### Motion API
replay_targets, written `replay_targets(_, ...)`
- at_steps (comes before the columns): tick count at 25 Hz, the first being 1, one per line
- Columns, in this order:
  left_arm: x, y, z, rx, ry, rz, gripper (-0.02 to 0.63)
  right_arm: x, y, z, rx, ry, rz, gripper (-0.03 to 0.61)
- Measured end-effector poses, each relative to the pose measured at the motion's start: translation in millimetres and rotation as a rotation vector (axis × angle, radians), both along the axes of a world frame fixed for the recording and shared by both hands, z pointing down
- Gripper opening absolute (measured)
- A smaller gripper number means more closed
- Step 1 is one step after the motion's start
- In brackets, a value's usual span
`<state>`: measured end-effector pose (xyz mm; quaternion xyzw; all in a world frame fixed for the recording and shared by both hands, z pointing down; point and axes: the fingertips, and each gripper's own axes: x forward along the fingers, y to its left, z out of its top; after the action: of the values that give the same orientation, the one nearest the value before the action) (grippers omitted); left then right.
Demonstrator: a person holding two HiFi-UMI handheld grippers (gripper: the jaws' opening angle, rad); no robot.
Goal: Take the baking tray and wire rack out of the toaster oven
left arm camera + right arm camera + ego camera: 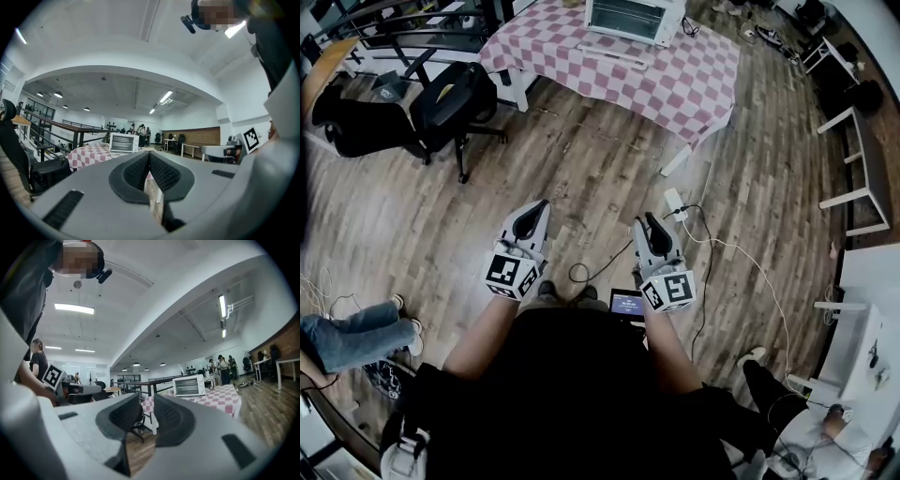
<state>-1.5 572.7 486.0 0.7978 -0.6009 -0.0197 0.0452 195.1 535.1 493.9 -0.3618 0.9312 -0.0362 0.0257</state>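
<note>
The white toaster oven [633,19] stands on a table with a pink-and-white checked cloth [675,84], far ahead across the wooden floor. It also shows small in the left gripper view [124,143] and in the right gripper view [189,386]. I cannot make out the baking tray or the wire rack from here. My left gripper [540,206] [149,153] is held level in front of the body, its pads meeting at the tips, with nothing in it. My right gripper [649,221] [146,397] is level beside it, with a narrow gap between the pads and nothing held.
Black office chairs [441,103] stand left of the table. A power strip [675,202] with cables lies on the floor ahead. White benches [853,159] line the right side. A small screen [626,302] sits at my feet. A person's legs [347,337] show at the left.
</note>
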Motion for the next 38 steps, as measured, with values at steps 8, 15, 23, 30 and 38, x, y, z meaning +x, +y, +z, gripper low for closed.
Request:
replay_targets(8,34.8,-15.4,2.7,-0.001,-0.018,-0.002,-0.006,30.3,-19.5,6.3,-0.011,-0.022,-0.026,0.143)
replay_targets(15,50.0,-24.9,9.3,-0.011,-0.032,-0.02,-0.006,51.3,-34.7,15.9,-0.018,-0.024,-0.036,0.14)
replay_targets(23,35.4,-51.1,15.9,-0.007,0.009,-0.045,-0.006,39.9,-63.6,16.1,0.004,-0.065,-0.091,0.14)
replay_targets(30,-0.9,-120.7,24.9,-0.021,0.003,-0.051,-0.006,6.9,-130.5,22.0,-0.049,-0.071,-0.106,0.138)
replay_targets(38,-65.1,-231.8,10.1,-0.01,0.03,-0.015,-0.006,-62.1,-236.9,3.6,-0.087,-0.107,-0.093,0.138)
